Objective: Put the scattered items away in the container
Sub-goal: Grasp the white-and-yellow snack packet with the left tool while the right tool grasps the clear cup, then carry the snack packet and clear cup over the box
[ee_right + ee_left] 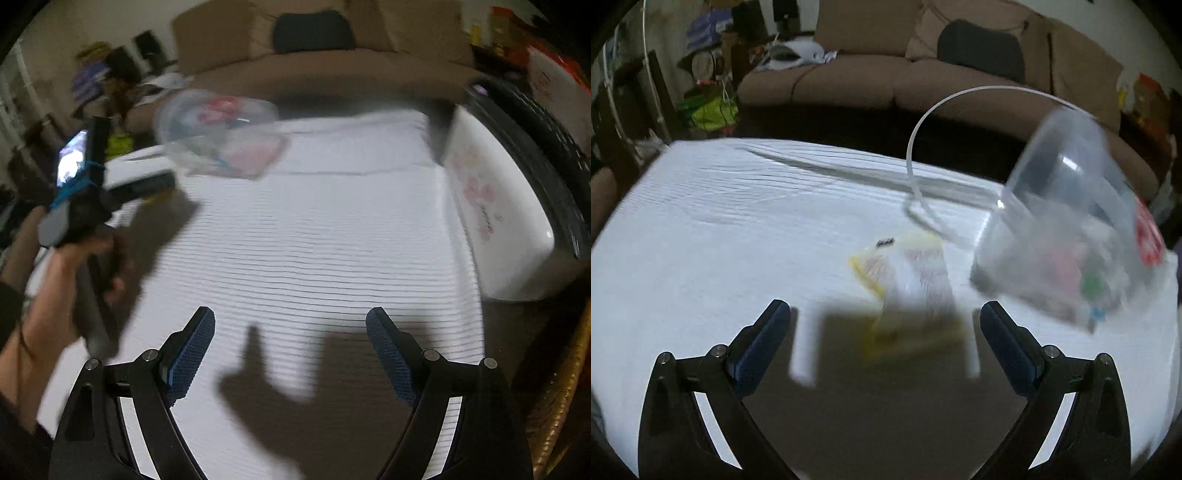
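Observation:
A clear plastic bucket [1067,218] with a white hoop handle [960,107] stands at the right of the white striped cloth, holding blurred red, green and blue items. A yellow-edged clear packet [905,280] lies on the cloth just ahead of my left gripper [884,314], which is open with nothing between its fingers. In the right wrist view the bucket [218,136] is far off at the upper left. My right gripper [290,321] is open over bare cloth. A hand [74,266] holds the left gripper's grip at the left.
The cloth-covered surface [314,229] runs back toward a brown sofa [871,74]. A white box with pink print [491,206] and a dark mesh basket [546,147] stand at its right edge. Clutter fills the far left corner [709,107].

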`<state>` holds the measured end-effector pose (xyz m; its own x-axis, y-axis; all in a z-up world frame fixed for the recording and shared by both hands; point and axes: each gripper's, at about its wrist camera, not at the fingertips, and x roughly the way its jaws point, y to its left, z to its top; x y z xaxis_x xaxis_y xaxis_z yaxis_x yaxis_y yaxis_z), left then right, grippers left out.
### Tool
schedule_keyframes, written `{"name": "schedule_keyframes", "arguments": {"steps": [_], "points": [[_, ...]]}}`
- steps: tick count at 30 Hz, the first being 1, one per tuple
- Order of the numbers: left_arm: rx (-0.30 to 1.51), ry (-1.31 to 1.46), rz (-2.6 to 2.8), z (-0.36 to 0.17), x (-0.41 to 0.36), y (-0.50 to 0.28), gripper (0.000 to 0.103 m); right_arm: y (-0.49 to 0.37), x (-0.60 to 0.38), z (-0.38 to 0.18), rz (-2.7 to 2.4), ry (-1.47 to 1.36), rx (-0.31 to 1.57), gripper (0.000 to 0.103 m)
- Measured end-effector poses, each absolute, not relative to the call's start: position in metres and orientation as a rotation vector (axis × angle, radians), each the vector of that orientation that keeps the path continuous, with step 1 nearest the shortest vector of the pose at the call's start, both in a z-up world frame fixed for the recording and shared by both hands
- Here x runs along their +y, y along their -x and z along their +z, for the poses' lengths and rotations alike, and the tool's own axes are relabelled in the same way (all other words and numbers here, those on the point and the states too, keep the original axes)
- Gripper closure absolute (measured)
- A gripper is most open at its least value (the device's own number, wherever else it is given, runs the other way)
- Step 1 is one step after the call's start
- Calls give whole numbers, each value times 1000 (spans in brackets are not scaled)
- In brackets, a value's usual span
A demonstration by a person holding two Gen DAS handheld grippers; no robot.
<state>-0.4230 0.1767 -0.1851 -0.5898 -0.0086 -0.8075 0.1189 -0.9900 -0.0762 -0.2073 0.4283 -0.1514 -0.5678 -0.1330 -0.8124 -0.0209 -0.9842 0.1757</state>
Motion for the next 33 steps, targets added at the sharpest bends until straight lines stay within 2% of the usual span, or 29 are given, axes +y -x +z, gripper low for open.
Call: {"name": "schedule_keyframes", "arguments": {"steps": [1,2,3,4,5,6,10,11,12,13,15,18,19,23,24,27,30,33], "points": [[202,-1423,-2740,-187,176,429,1,209,433,-155,-2697,-1432,-308,16],[130,-1409,-2767,-186,181,431,16,212,435,-158,-2672,-1446,-349,16],[75,-1393,-2769,-183,183,430,48,210,437,-158,-2654,-1448,-364,16],[95,-1377,-2800,-180,182,425,63,208,437,-156,-2645,-1437,-357,16],[152,-1401,-2807,-178,175,417,72,205,437,-151,-2642,-1425,-343,16],[224,-1425,-2830,-177,169,407,77,202,436,-145,-2646,-1414,-332,16],[697,-1382,-2935,-186,123,340,82,194,420,-107,-2676,-1245,-264,16],[905,-1362,-2926,-193,104,319,82,200,407,-95,-2673,-1186,-149,15],[1037,-1349,-2887,-196,91,308,82,213,388,-84,-2655,-1120,30,13],[1106,-1353,-2853,-196,84,305,82,229,369,-75,-2622,-1057,225,4],[992,-1354,-2883,-190,84,304,82,274,334,-73,-2489,-998,572,1],[1058,-1359,-2873,-181,73,305,82,337,296,-84,-2288,-1115,1010,1],[1038,-1336,-2886,-175,73,304,82,352,289,-85,-2239,-1130,1075,1],[899,-1222,-2922,-149,51,297,82,410,272,-96,-2002,-1287,999,1],[914,-1225,-2921,-148,45,301,82,419,266,-101,-1941,-1294,1006,2],[989,-1255,-2906,-152,33,301,82,438,252,-125,-1849,-1323,1186,1],[986,-1267,-2901,-156,34,311,81,449,250,-145,-1769,-1424,1129,2],[973,-1284,-2935,-154,36,310,81,444,245,-169,-1704,-1458,1197,2]]}}
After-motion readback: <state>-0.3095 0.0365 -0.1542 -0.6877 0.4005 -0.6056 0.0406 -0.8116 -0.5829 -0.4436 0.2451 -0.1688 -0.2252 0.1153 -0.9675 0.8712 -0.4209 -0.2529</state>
